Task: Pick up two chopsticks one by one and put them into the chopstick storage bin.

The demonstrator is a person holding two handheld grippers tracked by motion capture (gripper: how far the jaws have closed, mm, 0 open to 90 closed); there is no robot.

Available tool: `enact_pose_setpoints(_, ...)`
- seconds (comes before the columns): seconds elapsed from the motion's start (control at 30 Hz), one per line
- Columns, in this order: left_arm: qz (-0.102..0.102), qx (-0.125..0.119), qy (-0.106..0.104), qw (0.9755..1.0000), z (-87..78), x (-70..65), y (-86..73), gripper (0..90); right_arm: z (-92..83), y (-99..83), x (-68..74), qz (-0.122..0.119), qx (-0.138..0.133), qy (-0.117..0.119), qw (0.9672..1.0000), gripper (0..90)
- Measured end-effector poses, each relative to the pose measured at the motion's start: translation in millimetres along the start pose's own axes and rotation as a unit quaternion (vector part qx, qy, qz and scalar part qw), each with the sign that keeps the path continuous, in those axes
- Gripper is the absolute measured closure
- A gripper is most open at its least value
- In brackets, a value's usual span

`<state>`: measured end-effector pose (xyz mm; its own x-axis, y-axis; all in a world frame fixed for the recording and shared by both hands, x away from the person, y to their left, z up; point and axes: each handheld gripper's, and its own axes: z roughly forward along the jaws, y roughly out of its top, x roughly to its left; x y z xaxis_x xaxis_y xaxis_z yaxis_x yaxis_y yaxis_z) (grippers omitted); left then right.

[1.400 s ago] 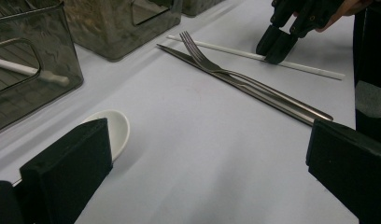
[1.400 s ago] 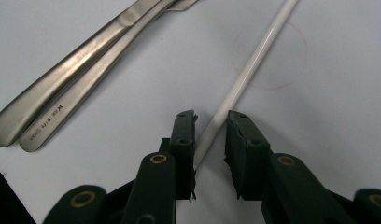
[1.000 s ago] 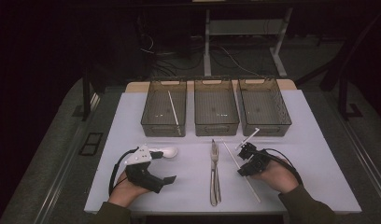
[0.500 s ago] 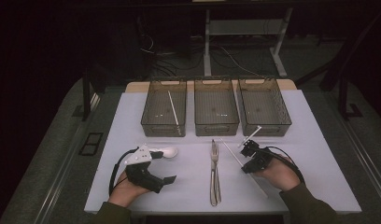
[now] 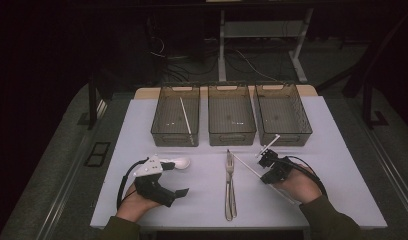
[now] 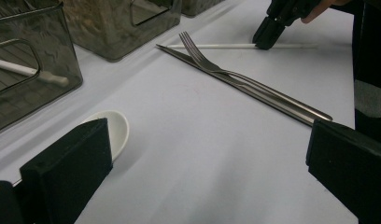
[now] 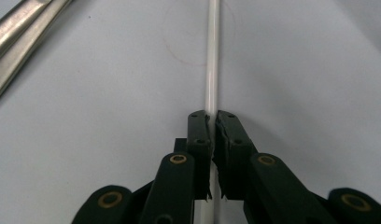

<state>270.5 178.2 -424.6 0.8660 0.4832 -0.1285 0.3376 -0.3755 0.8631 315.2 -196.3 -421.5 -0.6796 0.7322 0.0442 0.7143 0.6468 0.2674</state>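
Observation:
A long white stick (image 5: pixel 252 169) (image 7: pixel 212 70) lies slantwise on the white mat at the right of centre. My right gripper (image 5: pixel 265 178) (image 7: pixel 213 119) points down onto it. Its jaws have just been closing and now pinch the stick between their tips. My left gripper (image 5: pixel 179 178) (image 6: pixel 207 154) rests on the mat at the left, jaws wide open with nothing between them. A white spoon (image 5: pixel 179 162) (image 6: pixel 115 130) lies just beyond its left jaw. The right gripper (image 6: pixel 268 37) also shows far off in the left gripper view, standing on the stick (image 6: pixel 212 45).
A metal fork (image 5: pixel 230 185) (image 6: pixel 235 77) lies in the middle with a flat metal piece (image 6: pixel 254 95) alongside. Three dark clear bins stand in a row behind: left (image 5: pixel 159 125) holding a white stick (image 5: pixel 186 120), middle (image 5: pixel 232 136), right (image 5: pixel 304 120). A second short white stick (image 5: pixel 269 144) lies before the right bin.
Both hands stay where they were. The right gripper's jaws have drawn in on the white stick.

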Motion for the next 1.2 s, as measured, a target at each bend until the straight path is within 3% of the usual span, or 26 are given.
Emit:
enact_pose_setpoints(0.23,0.000,0.000,0.000,1.0000,-0.1,0.5,-0.1,0.0,-2.8,-1.7,-2.7,0.001,-0.007,0.000,1.0000,84.4)
enact_pose_setpoints(0.77,0.000,0.000,0.000,1.0000,-0.1,0.5,-0.1,0.0,-26.6,-7.0,-13.5,0.008,-0.052,0.041,0.9978,84.4)
enact_pose_setpoints(0.93,0.000,0.000,0.000,1.0000,-0.4,0.5,0.1,0.0,-34.7,-3.3,-15.8,0.010,-0.073,0.057,0.9956,84.4)
enact_pose_setpoints(1.2,0.000,0.000,0.001,1.0000,0.3,0.3,0.3,0.0,-46.3,14.1,-18.2,0.010,-0.100,0.064,0.9929,84.3)
